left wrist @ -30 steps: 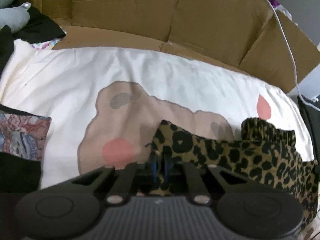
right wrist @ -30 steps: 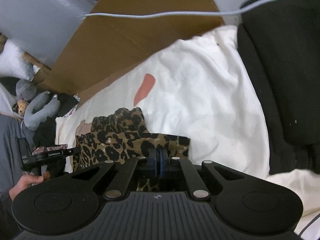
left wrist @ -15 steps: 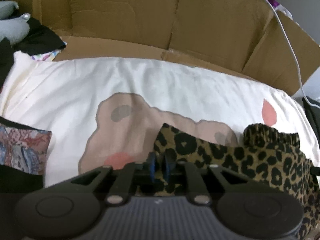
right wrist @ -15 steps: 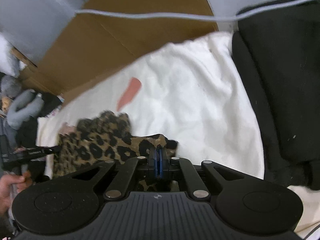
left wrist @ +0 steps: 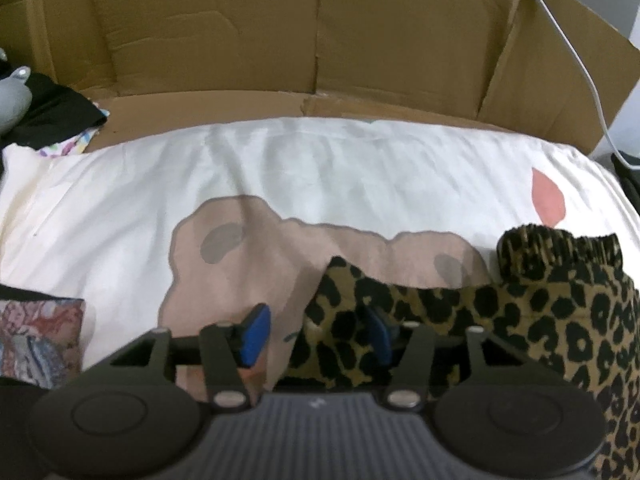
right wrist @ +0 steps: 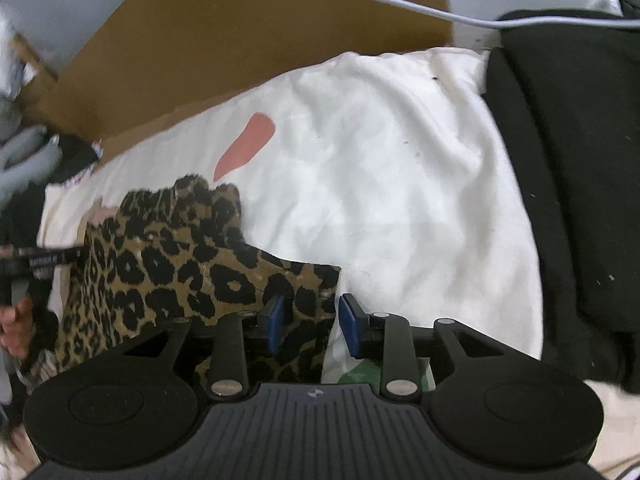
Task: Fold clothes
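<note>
Soft indoor light; fisheye-bent edges, dark corners, slight blur.

Left wrist view: leopard-print garment (left wrist: 560,320) runs off the right and lower right edge; its near part is hidden behind the tongs' body. Right blue pad half buried in the cloth, contact unclear. Patterned fabric (left wrist: 40,340) at lower left cut by the frame. Right wrist view: hand (right wrist: 16,324) at left edge cropped and blurred; upper left smeared.
</note>
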{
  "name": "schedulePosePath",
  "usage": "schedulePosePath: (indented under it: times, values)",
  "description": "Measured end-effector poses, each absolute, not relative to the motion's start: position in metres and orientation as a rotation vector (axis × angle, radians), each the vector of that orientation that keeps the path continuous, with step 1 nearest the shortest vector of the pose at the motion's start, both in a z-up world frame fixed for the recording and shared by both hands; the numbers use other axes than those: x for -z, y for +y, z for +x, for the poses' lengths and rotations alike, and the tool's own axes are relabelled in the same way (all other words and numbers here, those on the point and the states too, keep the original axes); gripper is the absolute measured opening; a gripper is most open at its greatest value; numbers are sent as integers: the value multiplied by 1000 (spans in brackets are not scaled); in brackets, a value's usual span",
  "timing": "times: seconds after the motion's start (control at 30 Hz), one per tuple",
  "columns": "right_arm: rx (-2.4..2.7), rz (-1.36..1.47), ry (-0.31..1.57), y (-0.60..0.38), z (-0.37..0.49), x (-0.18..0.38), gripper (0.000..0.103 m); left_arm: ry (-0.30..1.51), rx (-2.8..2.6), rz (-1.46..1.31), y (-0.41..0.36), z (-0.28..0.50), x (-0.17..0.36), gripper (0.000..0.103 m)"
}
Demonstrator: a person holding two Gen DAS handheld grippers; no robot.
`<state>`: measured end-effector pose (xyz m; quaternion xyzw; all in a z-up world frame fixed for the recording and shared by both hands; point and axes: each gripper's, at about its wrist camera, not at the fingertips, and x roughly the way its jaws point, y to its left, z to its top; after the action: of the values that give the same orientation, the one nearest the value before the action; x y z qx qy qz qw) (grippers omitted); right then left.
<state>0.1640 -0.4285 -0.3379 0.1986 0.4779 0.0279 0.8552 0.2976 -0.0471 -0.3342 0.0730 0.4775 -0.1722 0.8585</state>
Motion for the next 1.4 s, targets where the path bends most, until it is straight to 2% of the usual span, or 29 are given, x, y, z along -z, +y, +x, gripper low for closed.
schedulePosePath:
  times: [0.1,0.17,0.2,0.23,0.3,0.33,0.37,0.6,0.93,1.4]
  values:
    - [-67,408,1001,-427,165,339,36,1005,362,131,-47,297,335,53]
    - [-74,411,999,-427,165,339,34,1011,364,95,-46,297,335,44]
    - [-78,412,998,-427,165,338,25,1014,360,65,-44,297,336,42]
    - [-80,418,998,-428,165,338,17,1014,358,48,-43,296,336,37]
    - [-83,449,994,-431,164,338,11,1013,356,36,-43,294,334,21]
    - [-80,459,985,-432,163,336,8,1015,356,18,-41,294,333,9]
    - [-76,468,973,-434,161,334,6,1014,352,-7,-38,292,330,7]
    - [-51,511,865,-443,141,304,3,948,324,-110,-15,277,294,6]
    - [-45,550,767,-440,130,267,2,900,281,-103,-14,266,246,6]
    - [-13,561,766,-445,138,265,2,878,291,-62,-27,282,247,6]
